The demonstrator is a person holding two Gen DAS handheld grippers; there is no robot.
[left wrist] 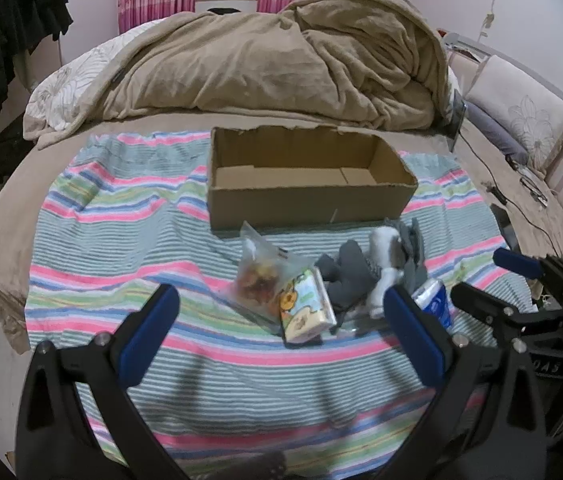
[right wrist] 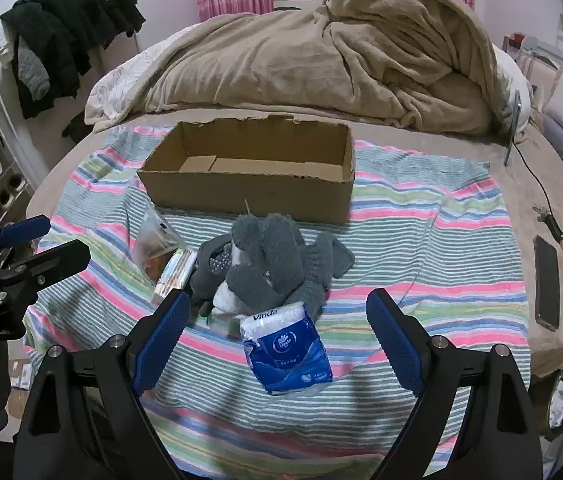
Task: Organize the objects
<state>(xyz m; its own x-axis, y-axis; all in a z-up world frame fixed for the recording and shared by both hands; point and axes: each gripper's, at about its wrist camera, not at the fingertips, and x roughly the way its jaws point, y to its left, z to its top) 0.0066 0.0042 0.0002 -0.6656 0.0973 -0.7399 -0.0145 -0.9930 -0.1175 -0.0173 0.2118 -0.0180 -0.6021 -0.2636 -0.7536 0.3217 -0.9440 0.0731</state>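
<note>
Sorting has not begun, I judge: the cardboard box [right wrist: 247, 168] beyond both grippers stands empty, and everything is heaped between it and me. My right gripper [right wrist: 277, 328] is spread wide, holding nothing, with the blue Vinda tissue pack [right wrist: 287, 354] lying between its fingertips on the striped towel [right wrist: 421, 240]. Closing on that pack looks like my next move. Just past it sit the grey fuzzy socks [right wrist: 277, 260]. My left gripper [left wrist: 281, 316] is equally wide and empty, the cartoon tissue pack [left wrist: 305, 308] and snack bag [left wrist: 259, 276] just ahead.

Empty cardboard box [right wrist: 249, 196], perhaps socks [right wrist: 273, 264], tissue pack [right wrist: 287, 354] in front
</note>
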